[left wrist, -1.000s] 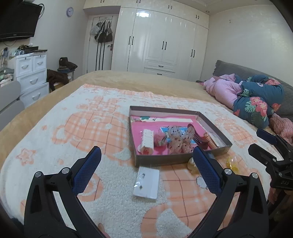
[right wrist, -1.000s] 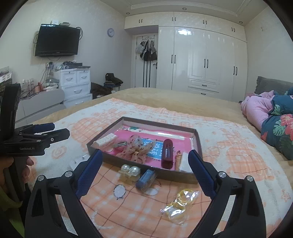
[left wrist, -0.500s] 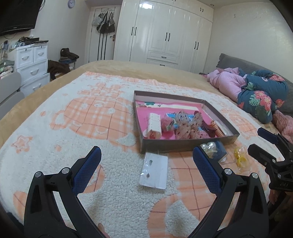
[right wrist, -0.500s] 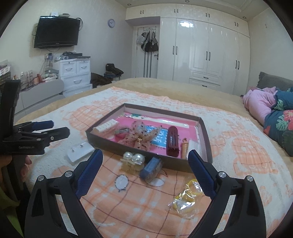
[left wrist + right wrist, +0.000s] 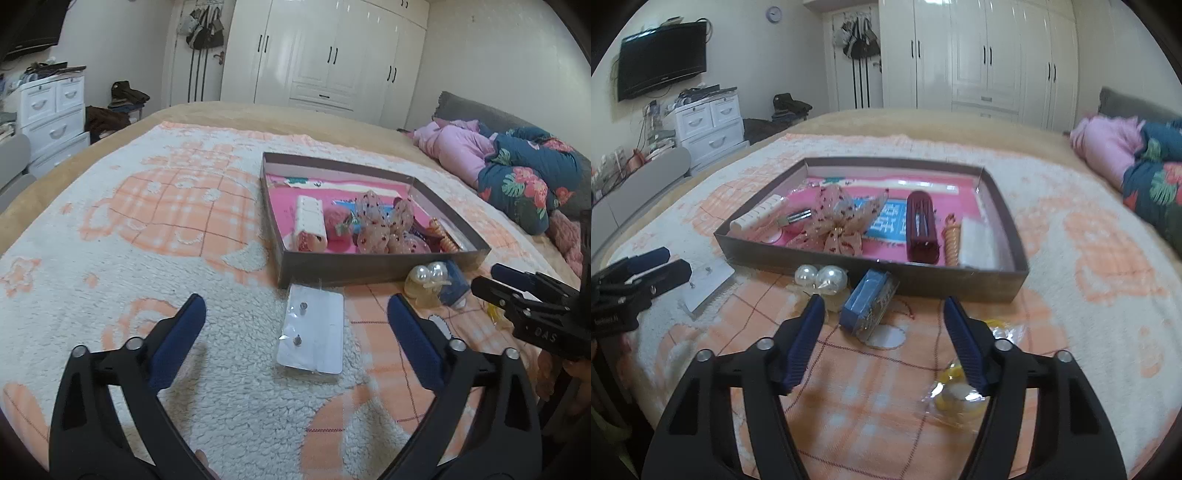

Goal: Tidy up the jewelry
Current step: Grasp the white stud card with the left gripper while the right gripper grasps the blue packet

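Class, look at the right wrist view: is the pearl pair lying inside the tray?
No, the pearl pair lies on the blanket outside the tray.

On the blanket (image 5: 147, 229) the box (image 5: 1004, 284) sits mid-bed. Before its near wall lie my earring card (image 5: 314, 334) at the left corner, pearls (image 5: 822, 277) and a small case (image 5: 870, 301) midway.

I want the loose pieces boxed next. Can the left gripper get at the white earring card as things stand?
Probably yes. The left gripper is open, the white earring card lies flat on the blanket between its fingers, and nothing sits on it.
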`<state>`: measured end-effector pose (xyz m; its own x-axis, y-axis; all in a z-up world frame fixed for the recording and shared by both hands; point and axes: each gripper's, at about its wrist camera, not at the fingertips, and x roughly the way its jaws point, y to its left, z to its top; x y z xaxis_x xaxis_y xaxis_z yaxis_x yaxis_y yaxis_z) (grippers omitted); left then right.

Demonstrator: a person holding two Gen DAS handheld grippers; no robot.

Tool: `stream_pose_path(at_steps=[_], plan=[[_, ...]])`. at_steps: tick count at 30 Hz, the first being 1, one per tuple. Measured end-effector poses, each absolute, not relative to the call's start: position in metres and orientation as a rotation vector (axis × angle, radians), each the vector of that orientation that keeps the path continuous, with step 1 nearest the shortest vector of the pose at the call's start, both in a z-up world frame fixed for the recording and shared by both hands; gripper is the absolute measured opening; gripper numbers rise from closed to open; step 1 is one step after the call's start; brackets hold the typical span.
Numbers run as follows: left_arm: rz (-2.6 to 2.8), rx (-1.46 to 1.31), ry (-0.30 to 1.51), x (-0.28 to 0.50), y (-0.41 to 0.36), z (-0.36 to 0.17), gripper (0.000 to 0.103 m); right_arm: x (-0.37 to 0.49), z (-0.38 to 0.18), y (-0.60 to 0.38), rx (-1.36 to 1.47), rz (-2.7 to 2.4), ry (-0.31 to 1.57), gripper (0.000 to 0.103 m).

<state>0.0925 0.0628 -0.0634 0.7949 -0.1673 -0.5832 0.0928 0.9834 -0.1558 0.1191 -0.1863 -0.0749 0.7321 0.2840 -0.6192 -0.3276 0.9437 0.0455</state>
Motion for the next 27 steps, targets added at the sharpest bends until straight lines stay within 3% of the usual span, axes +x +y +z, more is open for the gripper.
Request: stream_pose_path(at_steps=[7,16,20,27], plan=[[-0.165,-0.12,0.685,0.101,0.058,-0.074,0.064,0.136,-0.084,-0.183,-0.006,0.354,0.74,0.042],[-0.18,-0.119,0.738,0.109,0.055,-0.085,0.046,0.147,-0.094,-0.176,0.023,0.369,0.779,0.033],[-0.186,-0.107,0.751,0.111,0.052,-0.087,0.032,0.146,-0.094,-0.177,0.028,0.384,0.773,0.032],[-0.202,-0.076,0.746,0.108,0.045,-0.084,0.03,0.139,-0.09,-0.178,0.008,0.4,0.755,0.03]])
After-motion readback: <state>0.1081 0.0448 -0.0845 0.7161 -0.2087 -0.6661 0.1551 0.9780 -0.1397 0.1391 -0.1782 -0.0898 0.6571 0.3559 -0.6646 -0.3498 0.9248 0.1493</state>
